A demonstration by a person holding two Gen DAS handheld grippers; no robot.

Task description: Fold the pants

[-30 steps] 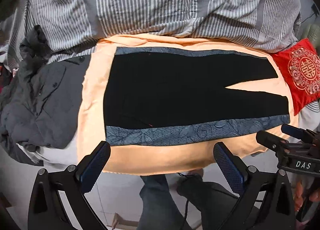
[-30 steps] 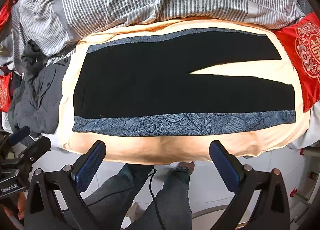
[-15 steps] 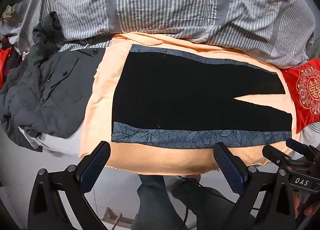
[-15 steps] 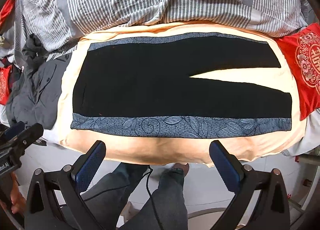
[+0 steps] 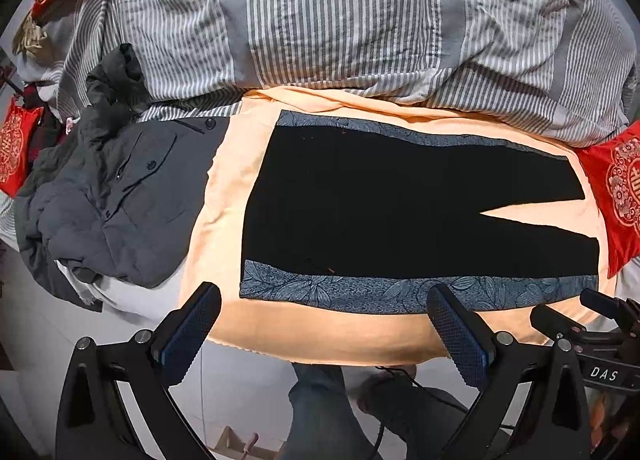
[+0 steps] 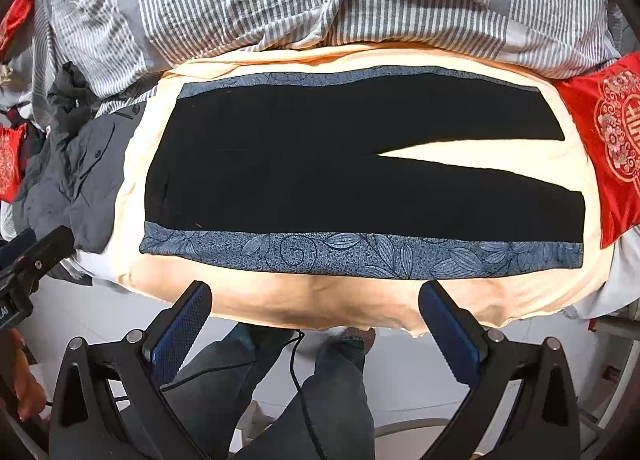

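The black pants [image 5: 400, 211] lie flat and spread on the peach sheet [image 5: 224, 219] along the bed's near edge, waist left, legs toward the red cushion [image 5: 616, 195]. The left tongs [image 5: 324, 328] and right tongs [image 6: 316, 324] hang wide open and empty off that edge, touching nothing.

Both grippers hang short of the bed's near edge [image 6: 304, 312]: left gripper [image 5: 324, 334] and right gripper [image 6: 316, 324], jaws spread wide, gripping nothing; the person's legs [image 6: 320, 388] stand below.
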